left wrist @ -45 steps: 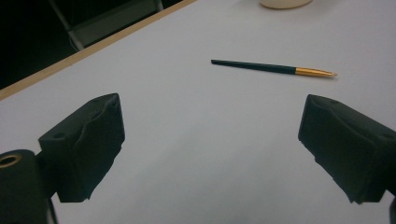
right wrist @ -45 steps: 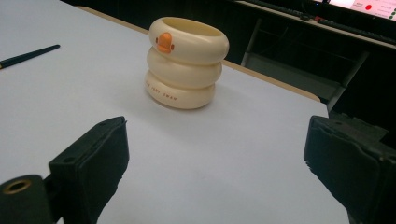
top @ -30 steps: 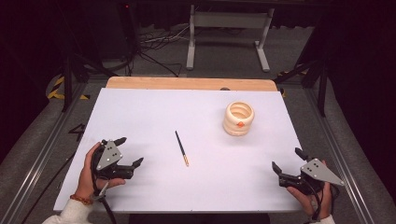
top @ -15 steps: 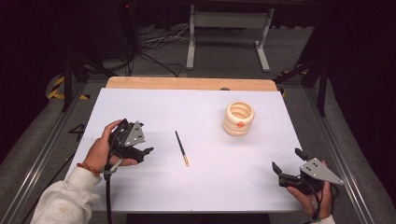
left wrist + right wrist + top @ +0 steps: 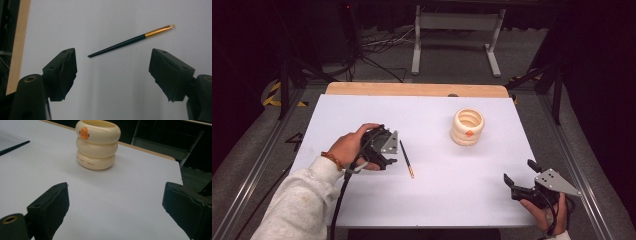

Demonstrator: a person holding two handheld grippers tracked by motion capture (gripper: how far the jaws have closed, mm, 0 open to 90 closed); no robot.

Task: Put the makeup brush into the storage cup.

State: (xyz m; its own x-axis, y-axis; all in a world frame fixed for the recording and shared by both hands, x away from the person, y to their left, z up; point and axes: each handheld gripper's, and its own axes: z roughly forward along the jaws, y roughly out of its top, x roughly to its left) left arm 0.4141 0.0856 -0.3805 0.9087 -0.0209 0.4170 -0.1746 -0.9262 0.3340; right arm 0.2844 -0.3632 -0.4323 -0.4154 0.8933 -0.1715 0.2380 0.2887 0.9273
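Observation:
A thin black brush with a gold ferrule (image 5: 406, 158) (image 5: 130, 41) lies flat on the white table sheet (image 5: 427, 190), left of centre. My left gripper (image 5: 388, 154) (image 5: 112, 72) hovers just left of the brush, jaws open, nothing between them. A cream ribbed cup with an orange duck mark (image 5: 467, 127) (image 5: 97, 143) stands upright at the right of centre. Near the table's front right corner my right gripper (image 5: 519, 177) (image 5: 115, 207) is open and empty, pointing toward the cup.
A bare wooden strip (image 5: 417, 89) runs along the table's far edge. Metal rails (image 5: 267, 150) flank the table's sides. Beyond it, on the floor, are cables (image 5: 377, 47) and a grey stand (image 5: 457, 30).
My left gripper has travelled forward and right from the front left of the table to the brush's side. The right gripper, brush and cup have stayed put.

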